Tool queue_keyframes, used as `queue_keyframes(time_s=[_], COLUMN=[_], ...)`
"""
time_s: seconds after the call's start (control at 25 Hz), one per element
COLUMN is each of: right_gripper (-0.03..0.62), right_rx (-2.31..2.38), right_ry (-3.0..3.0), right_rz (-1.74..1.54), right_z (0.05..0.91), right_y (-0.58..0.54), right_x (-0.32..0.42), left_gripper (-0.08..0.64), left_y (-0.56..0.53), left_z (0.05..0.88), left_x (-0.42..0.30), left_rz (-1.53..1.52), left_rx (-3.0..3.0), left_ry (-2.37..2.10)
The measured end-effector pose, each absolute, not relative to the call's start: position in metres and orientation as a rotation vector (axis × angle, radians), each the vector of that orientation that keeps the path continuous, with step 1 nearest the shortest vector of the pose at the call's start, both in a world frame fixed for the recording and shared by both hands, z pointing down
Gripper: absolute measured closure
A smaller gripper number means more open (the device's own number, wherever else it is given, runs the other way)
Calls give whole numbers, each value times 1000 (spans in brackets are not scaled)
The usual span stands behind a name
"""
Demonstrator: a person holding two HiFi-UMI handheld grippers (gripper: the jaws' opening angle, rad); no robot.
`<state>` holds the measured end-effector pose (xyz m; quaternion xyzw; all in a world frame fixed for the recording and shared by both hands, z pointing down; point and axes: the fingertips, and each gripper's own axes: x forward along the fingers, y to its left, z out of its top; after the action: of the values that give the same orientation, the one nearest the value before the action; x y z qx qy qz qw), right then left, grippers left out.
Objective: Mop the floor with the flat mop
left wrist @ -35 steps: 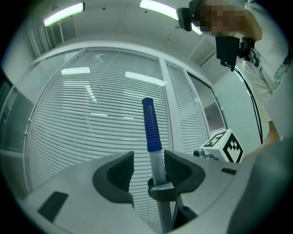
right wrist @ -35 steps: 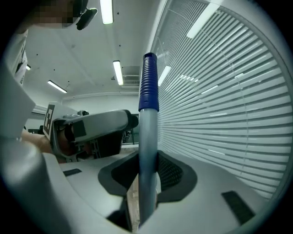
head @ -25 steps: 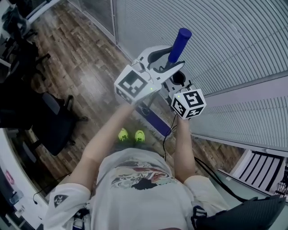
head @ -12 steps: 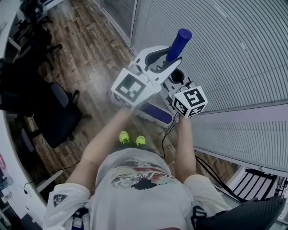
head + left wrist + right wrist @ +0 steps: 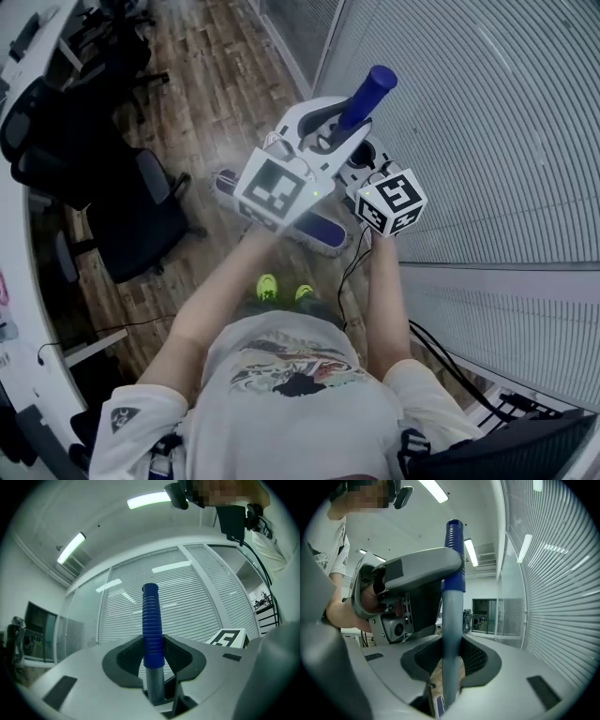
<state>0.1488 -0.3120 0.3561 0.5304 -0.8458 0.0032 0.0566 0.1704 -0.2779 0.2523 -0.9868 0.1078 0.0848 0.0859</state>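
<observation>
While the left gripper [image 5: 153, 649], jaws just closing, and right gripper [image 5: 451, 657] clamp the blue-gripped grey mop pole [image 5: 151, 620], its blue flat head [image 5: 324, 232] lies between right slatted wall [image 5: 487, 112] and left black office chairs [image 5: 141, 230].

Office — black swivel chairs [image 5: 141, 220], white desks [image 5: 28, 262], blind-covered glass partitions [image 5: 487, 112], wood-plank floor [image 5: 216, 84].

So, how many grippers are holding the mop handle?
2: the left gripper, its jaws just closed further, on the blue grip; the right gripper on the grey shaft below.
</observation>
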Motion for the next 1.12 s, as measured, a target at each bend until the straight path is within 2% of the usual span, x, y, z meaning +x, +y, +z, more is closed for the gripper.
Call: queue_keyframes(time_s=[0.56,1.12], right_gripper=[474,474], right_rx=[1265,1021], right_ry=[-2840,-2931], right_rz=[-11,-72], right_z=[379,394], right_y=[-307,-248], right_x=[125,114], left_gripper=[445,448], left_y=[-280,-219], left_z=[281,294], left_x=[156,149], left_rz=[59,18], left_rx=[-2832,-2764], left_ry=[866,1031])
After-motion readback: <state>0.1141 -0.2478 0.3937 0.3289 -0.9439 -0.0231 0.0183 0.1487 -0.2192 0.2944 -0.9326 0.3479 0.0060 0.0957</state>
